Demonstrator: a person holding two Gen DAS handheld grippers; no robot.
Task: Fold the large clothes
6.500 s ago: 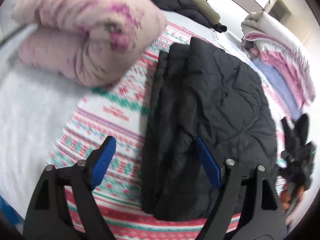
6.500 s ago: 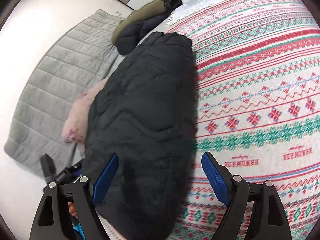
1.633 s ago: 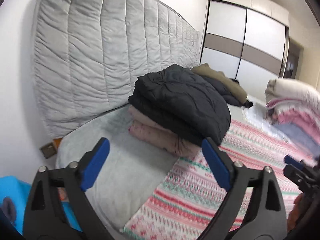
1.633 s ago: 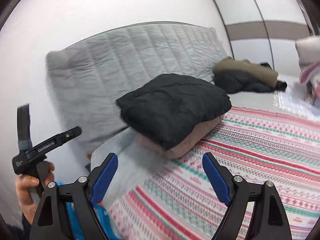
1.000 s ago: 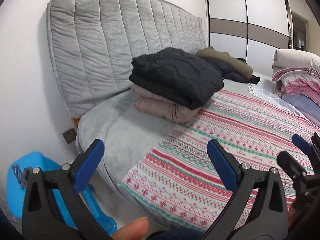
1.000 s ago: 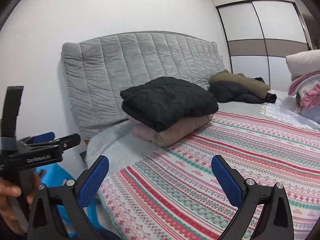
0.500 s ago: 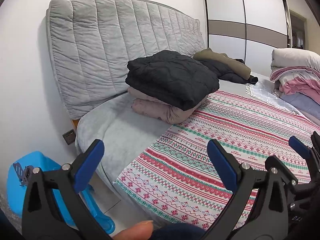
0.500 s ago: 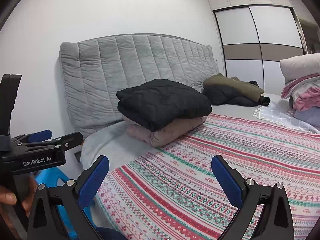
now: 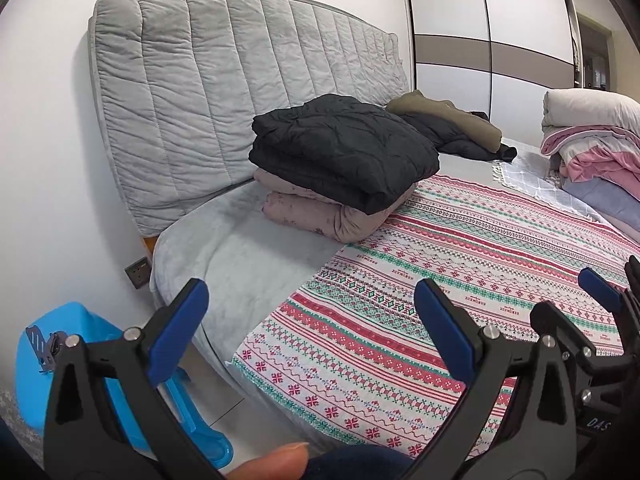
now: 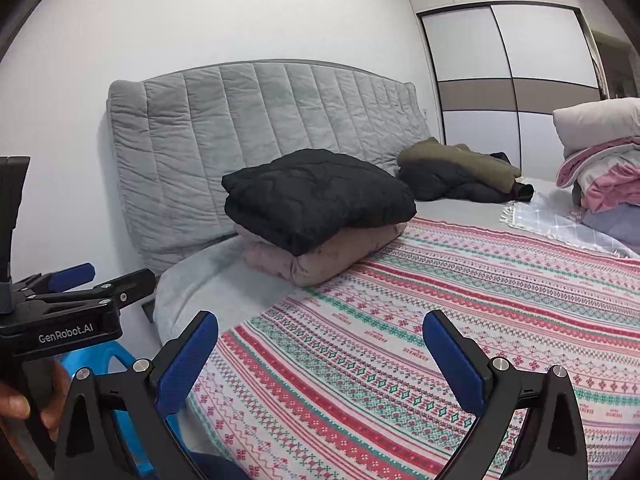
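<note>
A folded black quilted jacket (image 9: 344, 152) lies on top of a folded pink garment (image 9: 332, 216) near the head of the bed; both also show in the right wrist view, the jacket (image 10: 316, 196) on the pink garment (image 10: 320, 256). My left gripper (image 9: 312, 328) is open and empty, held off the bed's corner. My right gripper (image 10: 320, 356) is open and empty over the patterned blanket's near edge. Each gripper shows in the other's view, the right at the right edge (image 9: 600, 284), the left at the left edge (image 10: 72, 276).
A patterned red, green and white blanket (image 9: 460, 264) covers the bed. An unfolded olive and black coat (image 9: 448, 124) lies by the grey headboard (image 9: 224, 92). A stack of folded bedding (image 9: 592, 144) sits at the right. A blue plastic stool (image 9: 80, 340) stands on the floor.
Both grippers have drawn back from the bed and steadied. The black jacket, earlier flat on the blanket, now rests folded on the pink garment.
</note>
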